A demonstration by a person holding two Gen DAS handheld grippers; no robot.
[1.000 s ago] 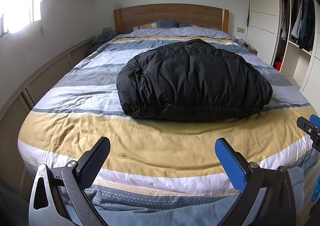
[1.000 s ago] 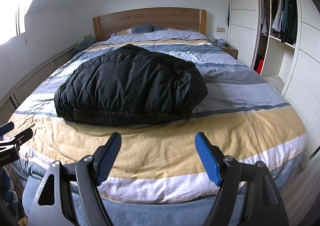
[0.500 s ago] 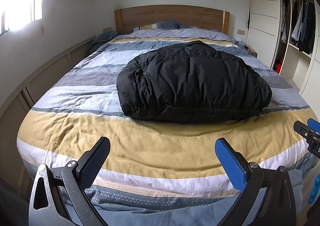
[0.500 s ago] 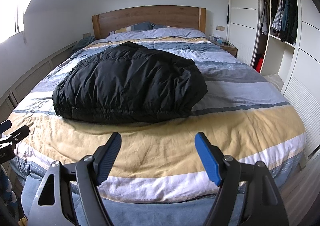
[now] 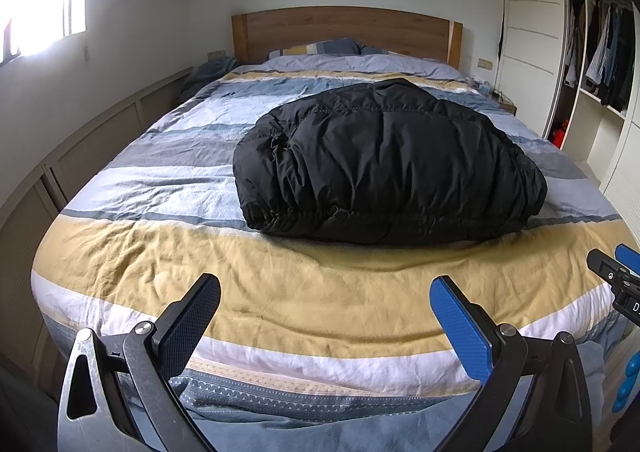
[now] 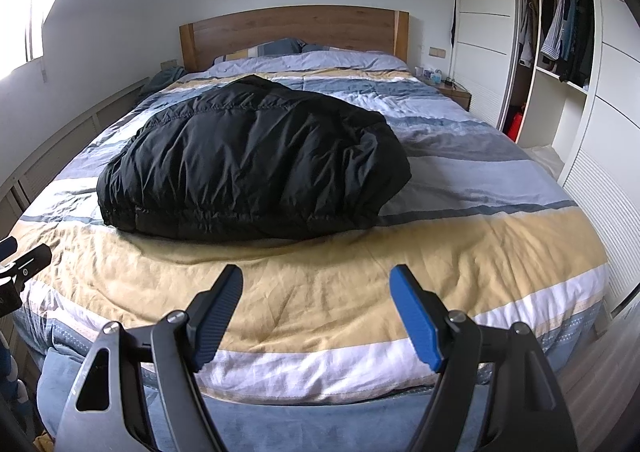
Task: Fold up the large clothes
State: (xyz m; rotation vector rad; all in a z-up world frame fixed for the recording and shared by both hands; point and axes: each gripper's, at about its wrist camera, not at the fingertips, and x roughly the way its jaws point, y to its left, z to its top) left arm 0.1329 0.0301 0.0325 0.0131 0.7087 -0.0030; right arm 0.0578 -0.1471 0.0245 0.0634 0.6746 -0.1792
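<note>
left wrist: folded black jacket (image 5: pixel 384 160) on bed (image 5: pixel 280 292), both grippers spread.

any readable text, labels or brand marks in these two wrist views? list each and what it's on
"D" in white, cut off by the frame edge, on the right gripper's black body at the right edge of the left wrist view.
Small round white mark on that same gripper: too small to read.
Small round mark on the left gripper at the left edge of the right wrist view: not legible.
Black puffer jacket, striped duvet: no text visible.
</note>
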